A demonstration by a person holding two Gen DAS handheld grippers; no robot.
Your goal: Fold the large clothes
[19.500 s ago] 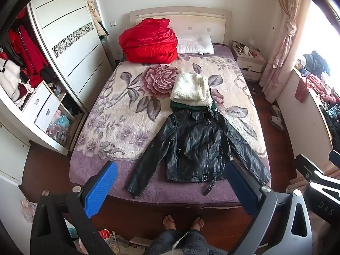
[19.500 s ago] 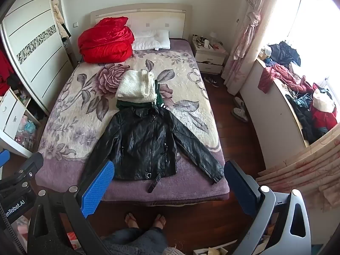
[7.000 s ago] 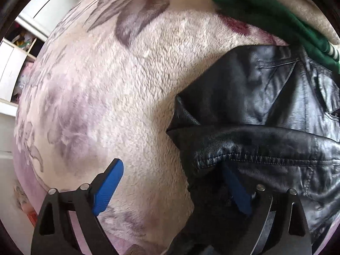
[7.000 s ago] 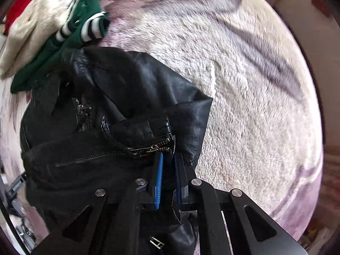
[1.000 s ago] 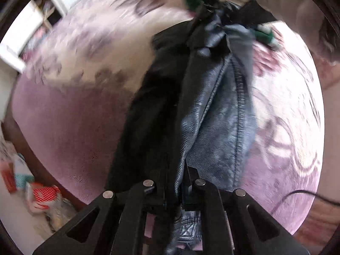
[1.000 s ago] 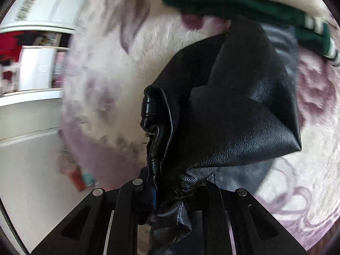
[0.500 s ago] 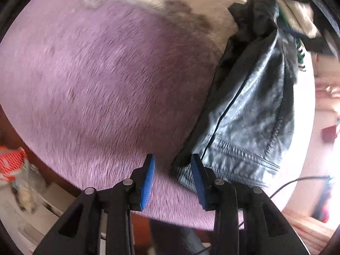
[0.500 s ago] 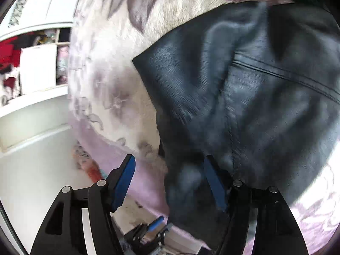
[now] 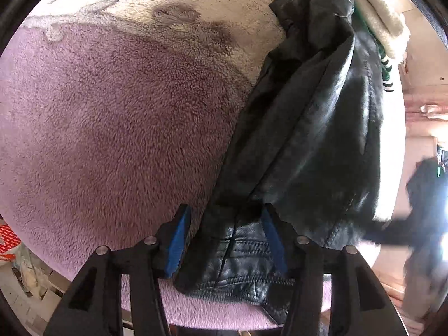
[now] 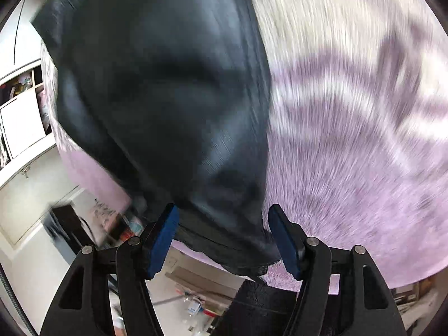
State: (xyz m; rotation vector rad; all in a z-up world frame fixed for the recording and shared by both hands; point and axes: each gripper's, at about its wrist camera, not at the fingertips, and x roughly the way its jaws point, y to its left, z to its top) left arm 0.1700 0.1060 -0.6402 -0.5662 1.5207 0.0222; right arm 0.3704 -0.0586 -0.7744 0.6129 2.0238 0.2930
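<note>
We see a fleecy bed blanket, lilac near the edge and cream with grey flower marks toward 12 o'clock. The black leather jacket lies folded in a long strip on it, from 1 o'clock down to the bed's edge at 6. Our left gripper has just been opening; its jaws stand apart around the hem without pressing it. Our right gripper has just been narrowing, its blue pads still clear of the jacket's edge between them. White cupboards stand at 9 o'clock; that view is blurred.
</note>
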